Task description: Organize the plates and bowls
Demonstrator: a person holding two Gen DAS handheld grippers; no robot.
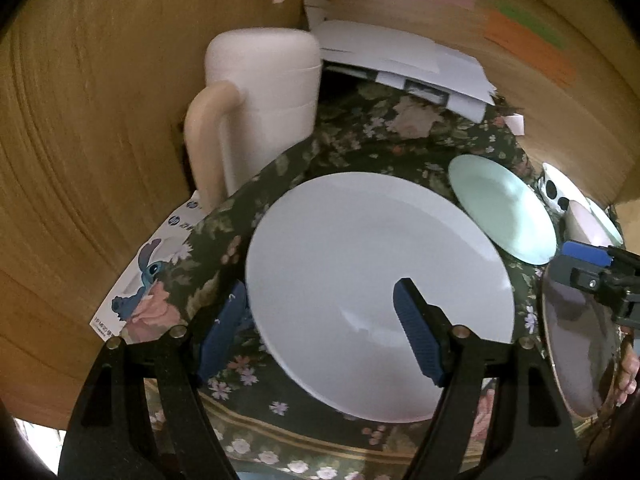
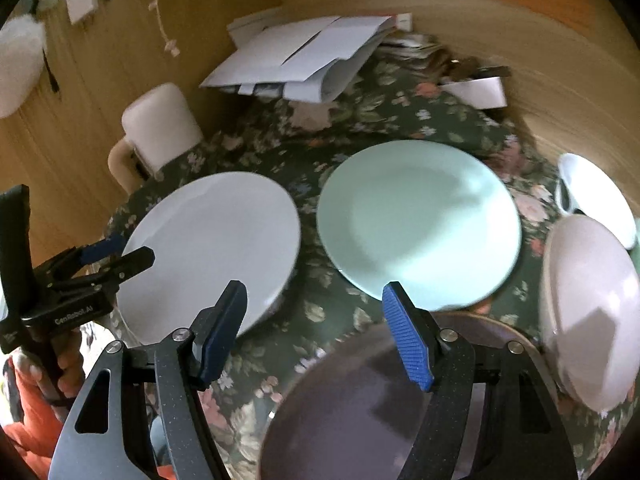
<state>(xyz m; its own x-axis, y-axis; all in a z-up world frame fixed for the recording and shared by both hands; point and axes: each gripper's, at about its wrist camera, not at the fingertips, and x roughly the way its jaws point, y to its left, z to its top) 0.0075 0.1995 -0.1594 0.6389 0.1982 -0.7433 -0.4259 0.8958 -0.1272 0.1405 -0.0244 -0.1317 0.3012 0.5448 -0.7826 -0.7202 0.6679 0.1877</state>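
"GenRobot.AI" is printed in white on the black body of the left gripper (image 2: pixel 120 258), seen at the left edge of the right wrist view. An "hp" round logo is seen on a white printed box (image 1: pixel 160 264) lying under the floral cloth at the tabletop's left edge; the characters beside the logo are too blurred to be read. A blue cartoon creature is printed on the same box, and small print along its lower edge cannot be made out. No other text is legible

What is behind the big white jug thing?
Behind the white jug you can see the wooden wall and, to one side, a pile of white papers. Anything directly behind it is hidden.
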